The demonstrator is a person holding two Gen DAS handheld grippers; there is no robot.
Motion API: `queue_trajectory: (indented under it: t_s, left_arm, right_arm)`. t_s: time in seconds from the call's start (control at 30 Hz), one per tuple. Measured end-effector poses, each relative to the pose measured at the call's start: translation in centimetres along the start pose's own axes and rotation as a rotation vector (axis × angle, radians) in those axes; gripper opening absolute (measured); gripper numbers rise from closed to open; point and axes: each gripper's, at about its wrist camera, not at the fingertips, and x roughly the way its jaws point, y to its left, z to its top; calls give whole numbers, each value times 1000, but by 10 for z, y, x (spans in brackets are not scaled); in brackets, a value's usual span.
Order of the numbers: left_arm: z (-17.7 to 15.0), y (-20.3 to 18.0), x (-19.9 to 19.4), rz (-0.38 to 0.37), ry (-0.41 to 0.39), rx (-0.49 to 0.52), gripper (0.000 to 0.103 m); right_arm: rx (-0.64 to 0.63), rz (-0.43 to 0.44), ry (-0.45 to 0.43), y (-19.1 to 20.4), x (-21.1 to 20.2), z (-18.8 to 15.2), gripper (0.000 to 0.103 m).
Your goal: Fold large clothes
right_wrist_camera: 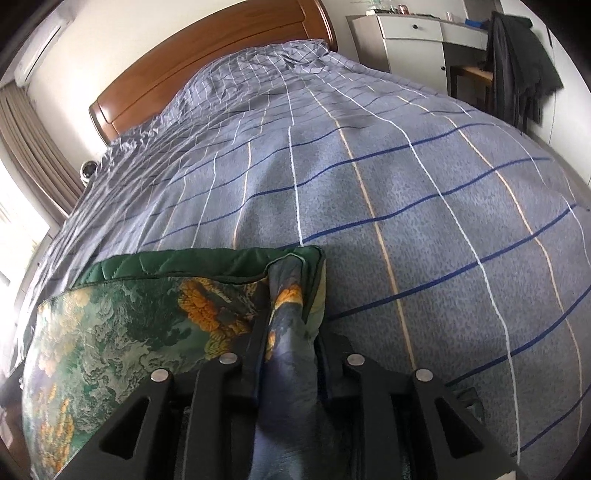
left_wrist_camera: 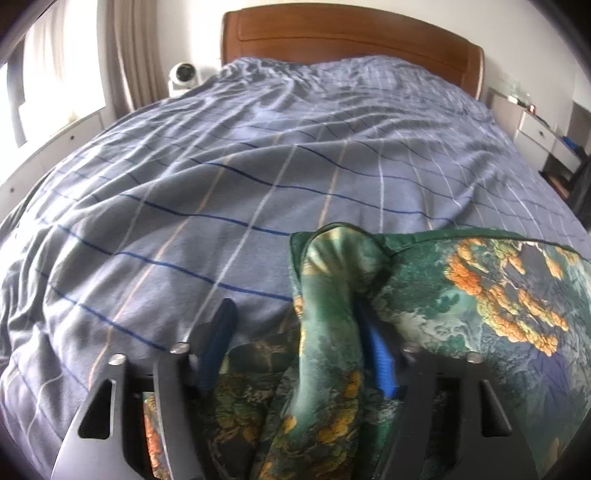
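A large green satin garment point(left_wrist_camera: 480, 295) printed with orange blossoms lies folded on the near part of the bed. In the left wrist view a bunched corner of it stands up between the fingers of my left gripper point(left_wrist_camera: 295, 314). That gripper is open wide: its left finger point(left_wrist_camera: 221, 332) is clear of the cloth, and the blue-padded right finger point(left_wrist_camera: 382, 365) lies against it. In the right wrist view the garment point(right_wrist_camera: 129, 325) spreads to the left, and my right gripper point(right_wrist_camera: 291, 306) is shut on a gathered fold at its right corner, with cloth filling the narrow gap.
The bed wears a blue-grey checked cover point(left_wrist_camera: 258, 166), wrinkled toward the wooden headboard point(left_wrist_camera: 351, 33). A white fan point(left_wrist_camera: 183, 74) and curtains point(left_wrist_camera: 136, 48) stand at the left. A white dresser point(right_wrist_camera: 406, 37) and a chair hung with dark clothes point(right_wrist_camera: 517, 55) stand at the right.
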Motion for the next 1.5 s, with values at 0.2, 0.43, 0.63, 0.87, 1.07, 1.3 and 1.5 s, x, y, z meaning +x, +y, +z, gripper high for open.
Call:
queue_trajectory:
  t_s: [0.2, 0.43, 0.63, 0.87, 1.07, 1.3, 1.5]
  left_arm:
    - [7, 3, 2, 16, 50, -7, 86]
    - [17, 10, -44, -32, 5, -12, 88]
    - [-3, 13, -112, -130, -64, 3, 96]
    - [-56, 18, -167, -178, -26, 64, 96]
    - [-109, 23, -198, -187, 5, 31, 96]
    - [-141, 0, -210, -212, 58, 96, 96]
    - [-150, -20, -222, -198, 47, 187, 96]
  right_arm:
    - [46, -52, -4, -6, -28, 19, 54]
    - [-122, -104, -128, 28, -116, 25, 56]
    - [-246, 8, -110, 66, -168, -32, 60]
    - [-279, -19, -29, 71, -168, -94, 60]
    - [-251, -56, -52, 60, -192, -121, 60]
    - [-265, -56, -47, 68, -212, -155, 61]
    - [-259, -43, -43, 77, -221, -180, 64]
